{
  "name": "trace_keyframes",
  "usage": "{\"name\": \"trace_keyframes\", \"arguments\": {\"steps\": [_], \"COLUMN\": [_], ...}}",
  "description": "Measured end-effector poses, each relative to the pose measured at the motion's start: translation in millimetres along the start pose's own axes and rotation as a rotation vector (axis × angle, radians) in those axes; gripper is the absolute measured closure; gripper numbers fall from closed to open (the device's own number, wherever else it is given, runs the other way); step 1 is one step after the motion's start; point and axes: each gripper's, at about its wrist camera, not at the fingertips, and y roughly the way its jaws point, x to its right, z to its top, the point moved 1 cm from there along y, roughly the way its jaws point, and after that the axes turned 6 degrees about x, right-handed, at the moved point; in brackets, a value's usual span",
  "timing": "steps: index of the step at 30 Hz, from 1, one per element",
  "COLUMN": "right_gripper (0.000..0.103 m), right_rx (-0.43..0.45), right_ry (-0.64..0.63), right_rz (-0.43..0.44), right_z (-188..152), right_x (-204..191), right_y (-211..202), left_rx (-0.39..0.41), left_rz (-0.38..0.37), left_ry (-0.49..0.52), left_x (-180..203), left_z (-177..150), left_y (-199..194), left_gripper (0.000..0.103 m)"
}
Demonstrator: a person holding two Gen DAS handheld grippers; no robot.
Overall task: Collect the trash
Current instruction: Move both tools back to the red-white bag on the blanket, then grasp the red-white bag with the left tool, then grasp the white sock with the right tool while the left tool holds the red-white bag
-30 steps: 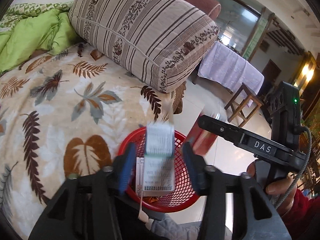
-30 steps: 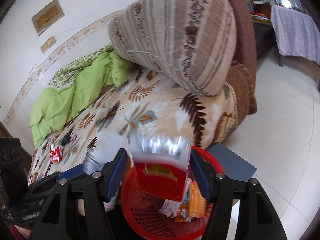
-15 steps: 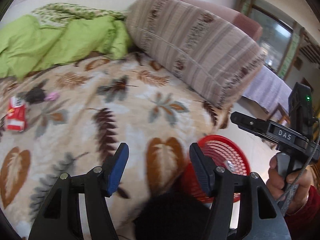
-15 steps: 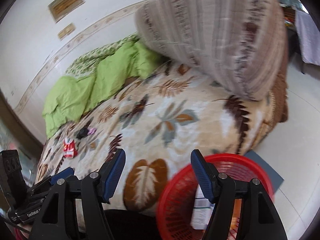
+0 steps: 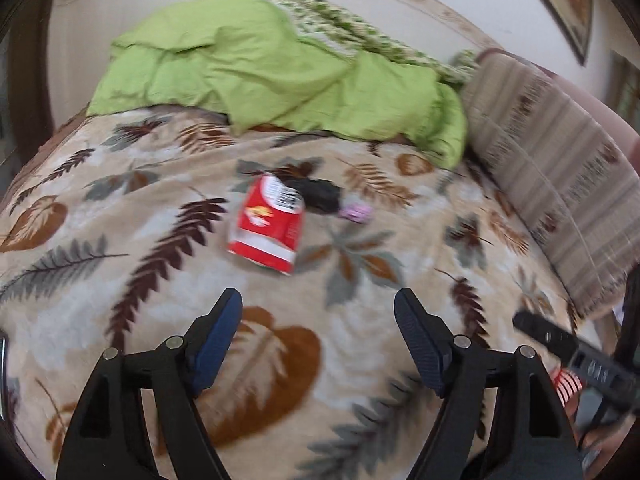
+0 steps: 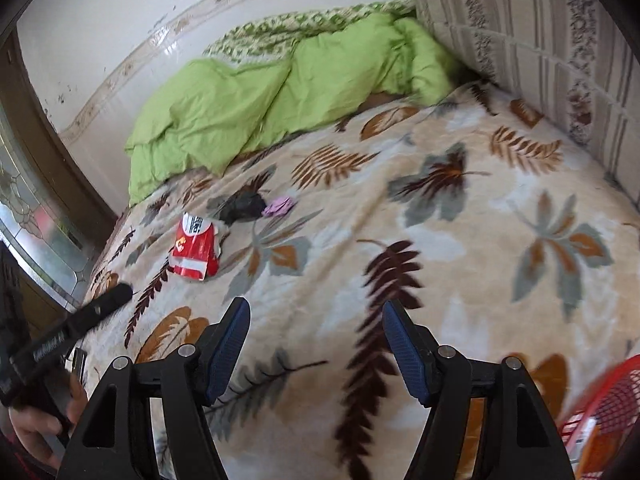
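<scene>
A crumpled red and white packet (image 5: pixel 267 227) lies on the leaf-patterned blanket (image 5: pixel 140 220), a little ahead of my open, empty left gripper (image 5: pixel 318 310). Just beyond it lie a black crumpled wrapper (image 5: pixel 316 194) and a small pink scrap (image 5: pixel 355 213). In the right wrist view the packet (image 6: pixel 195 249), black wrapper (image 6: pixel 244 206) and pink scrap (image 6: pixel 280 205) lie far ahead to the left of my open, empty right gripper (image 6: pixel 316 318). The red mesh basket (image 6: pixel 608 404) with trash in it shows at the lower right edge.
A green quilt (image 5: pixel 260 64) is bunched at the back of the bed by the wall. A large striped cushion (image 5: pixel 560 168) stands on the right. The other gripper's body (image 6: pixel 60 340) shows at the left of the right wrist view.
Both grippers let their trash drop into the red basket, opened, and swung left over the bed. The red packet, black wrapper and pink scrap have come into close view.
</scene>
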Motion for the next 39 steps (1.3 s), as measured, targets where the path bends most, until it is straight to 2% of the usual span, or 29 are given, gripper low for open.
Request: {"name": "trace_keyframes", "arguments": {"steps": [6, 12, 14, 19, 24, 26, 28, 34, 37, 39], "right_gripper": [0.031, 0.031, 0.031, 0.031, 0.031, 0.031, 0.031, 0.031, 0.031, 0.031], "right_rx": [-0.030, -0.021, -0.026, -0.035, -0.051, -0.051, -0.053, -0.132, -0.152, -0.161], "right_ry": [-0.042, -0.046, -0.041, -0.024, -0.022, -0.036, -0.043, -0.043, -0.067, -0.060], "right_rz": [0.031, 0.023, 0.030, 0.048, 0.067, 0.069, 0.071, 0.131, 0.158, 0.183], "right_z": [-11, -10, -9, -8, -9, -10, -11, -12, -2, 9], "right_x": [-15, -14, -12, -13, -18, -22, -25, -39, -57, -71], "right_y": [24, 28, 29, 33, 38, 38, 38, 57, 69, 81], "left_rx": [-0.034, -0.141, -0.130, -0.088, -0.014, -0.010, 0.011, 0.079, 0.096, 0.093], "left_rz": [0.067, 0.116, 0.149, 0.122, 0.105, 0.080, 0.098, 0.237, 0.273, 0.271], "left_ry": [-0.010, 0.015, 0.021, -0.017, -0.131, -0.175, -0.195, -0.215, -0.210, -0.207], "left_x": [-20, -20, -21, -30, -47, -54, -59, -84, -93, -98], "left_z": [30, 36, 34, 30, 22, 17, 10, 3, 0, 1], "left_y": [58, 134, 145, 126, 77, 63, 50, 35, 35, 38], "left_gripper": [0.026, 0.026, 0.042, 0.051, 0.052, 0.052, 0.052, 0.052, 0.052, 0.052]}}
